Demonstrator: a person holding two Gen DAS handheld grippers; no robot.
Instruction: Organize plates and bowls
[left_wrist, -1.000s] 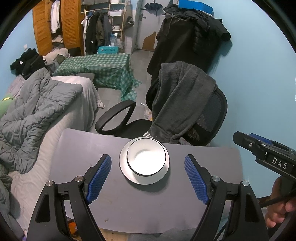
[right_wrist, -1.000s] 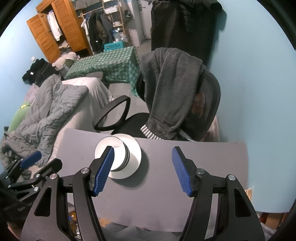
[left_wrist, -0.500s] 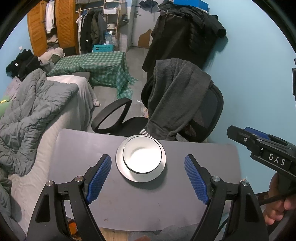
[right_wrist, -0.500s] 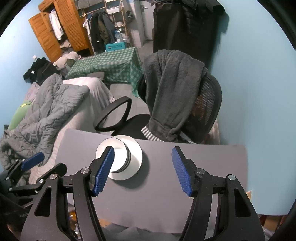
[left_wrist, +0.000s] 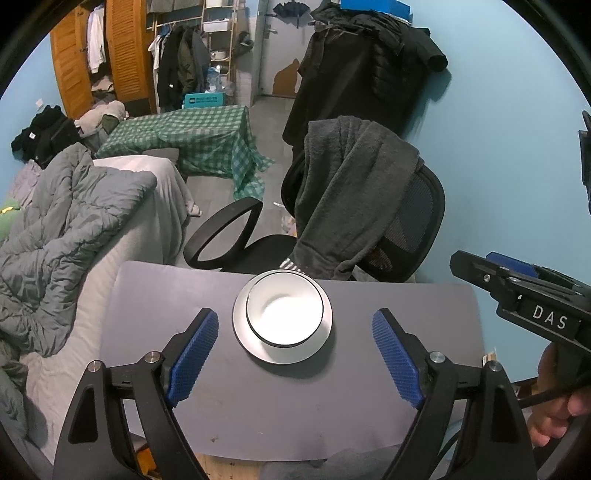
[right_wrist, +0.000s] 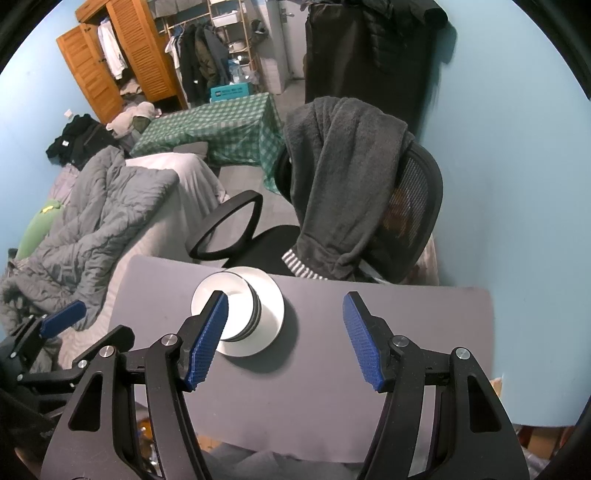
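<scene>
left gripper (left_wrist: 295, 354) | jaws wide, empty | right gripper (right_wrist: 284, 339) | same

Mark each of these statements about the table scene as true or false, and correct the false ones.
1. The bowl sits on the plate. True.
2. The left gripper is clamped on the bowl. False: its jaws stand open, apart from the bowl and plate, holding nothing.
3. A grey garment hangs over the office chair behind the table. True.
4. The right gripper holds the plate. False: its jaws are open and empty.
5. Several plates are scattered across the table. False: only one plate with a bowl on it shows.
</scene>
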